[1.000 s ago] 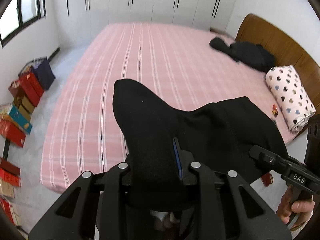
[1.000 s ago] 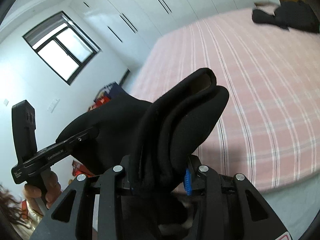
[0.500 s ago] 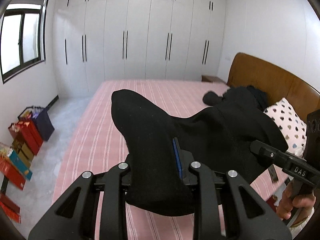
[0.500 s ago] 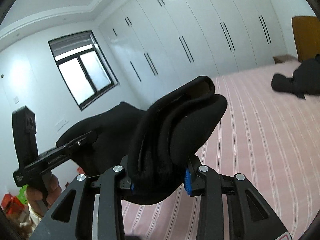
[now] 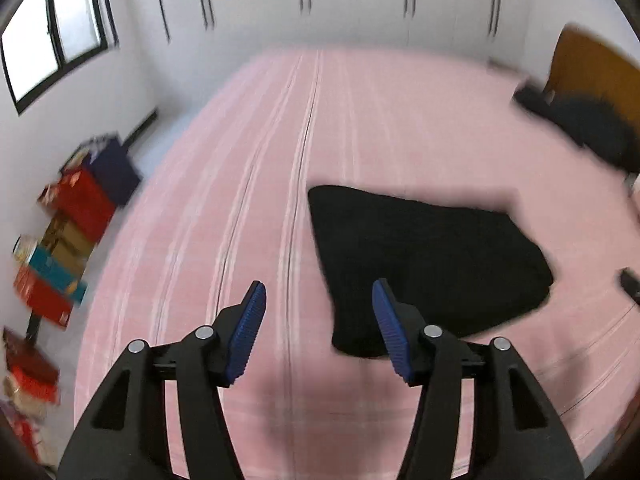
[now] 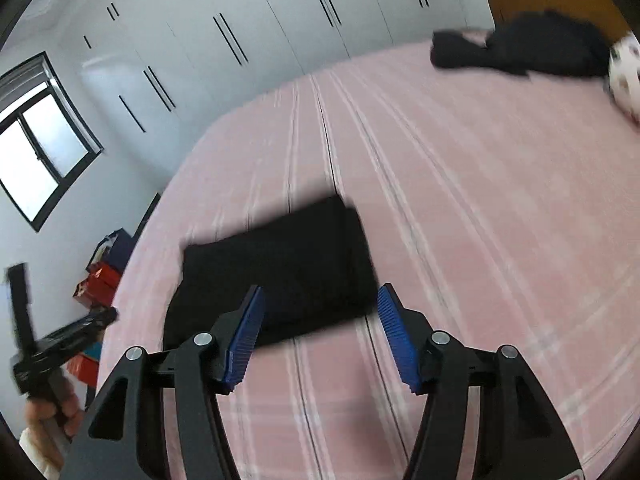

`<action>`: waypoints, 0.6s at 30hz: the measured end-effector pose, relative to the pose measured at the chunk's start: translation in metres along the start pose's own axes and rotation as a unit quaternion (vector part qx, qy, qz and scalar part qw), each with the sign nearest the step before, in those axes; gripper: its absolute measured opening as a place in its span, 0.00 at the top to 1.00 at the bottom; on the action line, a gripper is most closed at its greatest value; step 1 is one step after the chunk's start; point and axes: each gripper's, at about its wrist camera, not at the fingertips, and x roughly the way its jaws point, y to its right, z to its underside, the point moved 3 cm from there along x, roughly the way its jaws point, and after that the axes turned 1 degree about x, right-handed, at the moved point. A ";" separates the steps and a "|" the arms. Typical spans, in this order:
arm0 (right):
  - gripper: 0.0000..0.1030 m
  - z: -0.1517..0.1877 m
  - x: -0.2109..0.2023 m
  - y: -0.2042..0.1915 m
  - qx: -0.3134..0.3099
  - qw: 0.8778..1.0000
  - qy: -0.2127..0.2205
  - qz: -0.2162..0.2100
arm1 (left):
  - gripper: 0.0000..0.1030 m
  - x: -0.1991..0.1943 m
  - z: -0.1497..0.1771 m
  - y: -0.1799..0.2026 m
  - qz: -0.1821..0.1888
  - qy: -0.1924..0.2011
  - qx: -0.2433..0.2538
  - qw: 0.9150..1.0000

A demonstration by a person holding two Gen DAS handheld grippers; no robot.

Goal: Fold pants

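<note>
The folded black pants (image 5: 428,264) lie flat on the pink striped bed (image 5: 248,184), a compact dark bundle; they also show in the right wrist view (image 6: 280,272). My left gripper (image 5: 318,304) is open and empty, above the bed just left of the pants' near corner. My right gripper (image 6: 320,308) is open and empty, above the pants' near edge. The left gripper's body and the hand holding it (image 6: 44,352) show at the left of the right wrist view. Both views are motion-blurred.
A pile of dark clothes (image 5: 580,124) lies by the wooden headboard (image 5: 592,68), with a spotted pillow (image 6: 624,76) beside it. Coloured boxes and bags (image 5: 68,232) stand on the floor at the bed's left side. White wardrobes (image 6: 280,24) line the far wall.
Both grippers were shut on the black pants and held them up. Now both have opened, and the pants lie on the bed. Both cameras tilted down toward the bed.
</note>
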 end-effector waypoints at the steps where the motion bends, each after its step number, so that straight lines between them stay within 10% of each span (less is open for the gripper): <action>1: 0.44 0.014 0.000 0.005 -0.001 1.000 0.000 0.005 | 0.48 0.007 0.014 -0.003 -0.003 -0.009 0.001 1.000; 6: 0.44 0.049 0.011 0.014 0.005 1.000 -0.021 0.000 | 0.45 0.009 0.052 0.007 -0.016 -0.019 0.030 0.999; 11: 0.29 0.016 0.036 0.001 0.005 1.000 -0.014 -0.018 | 0.25 0.009 0.039 0.010 0.008 -0.011 0.022 1.000; 18: 0.29 -0.019 0.136 0.014 0.043 0.993 -0.105 -0.014 | 0.13 0.068 0.023 0.004 0.122 -0.066 -0.063 0.988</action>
